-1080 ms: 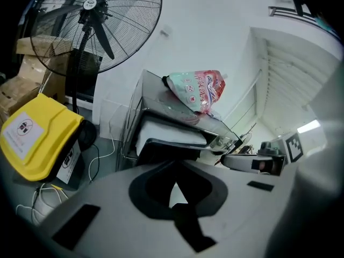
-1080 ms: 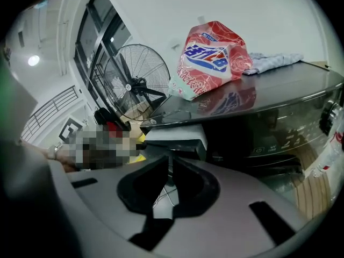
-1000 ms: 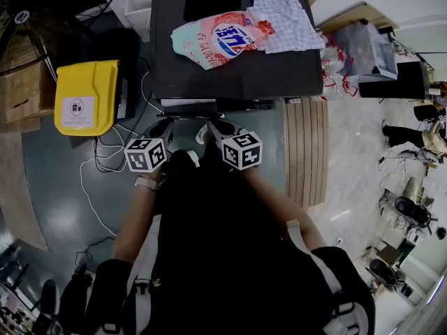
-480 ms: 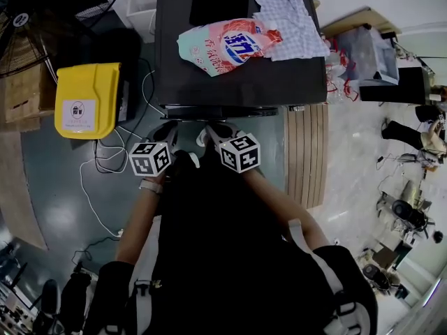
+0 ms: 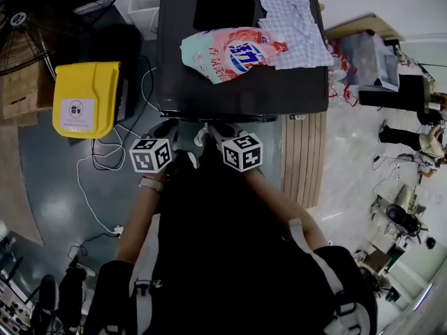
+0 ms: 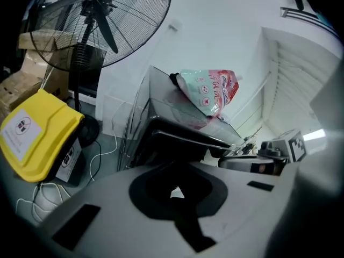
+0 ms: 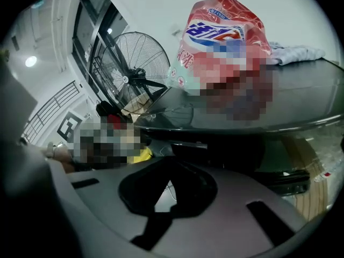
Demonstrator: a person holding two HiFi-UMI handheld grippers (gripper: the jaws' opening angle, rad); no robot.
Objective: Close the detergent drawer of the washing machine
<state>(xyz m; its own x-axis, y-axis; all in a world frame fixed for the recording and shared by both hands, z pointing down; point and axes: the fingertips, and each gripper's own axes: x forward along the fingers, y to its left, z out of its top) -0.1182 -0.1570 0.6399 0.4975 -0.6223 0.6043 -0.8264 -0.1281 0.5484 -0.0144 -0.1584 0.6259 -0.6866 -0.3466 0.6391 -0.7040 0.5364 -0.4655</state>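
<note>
Both our left gripper (image 5: 167, 126) and right gripper (image 5: 213, 128) are closed and empty, and we hold them at the washing machine's (image 5: 237, 93) front lip to press home the detergent drawer, seemingly flush there.

Drawer (image 5: 190, 116) flush in dark washer (image 5: 237, 93)

Washing machine (image 5: 279, 89) top: dark, smooth and glossy, with reflections seen on it. Detergent bag (image 5: 230, 53) on it: shiny plastic film, crinkled. Checked cloth (image 5: 297, 23) at the far right: soft woven fabric, matt. Yellow bin (image 5: 84, 96) on the left: smooth moulded plastic, slight sheen. Slatted panel (image 5: 304, 155) on the right: pale wood, matt. Fan (image 6: 107, 28) guard: thin metal wire. Floor (image 5: 56, 180): smooth, faintly glossy.
</note>
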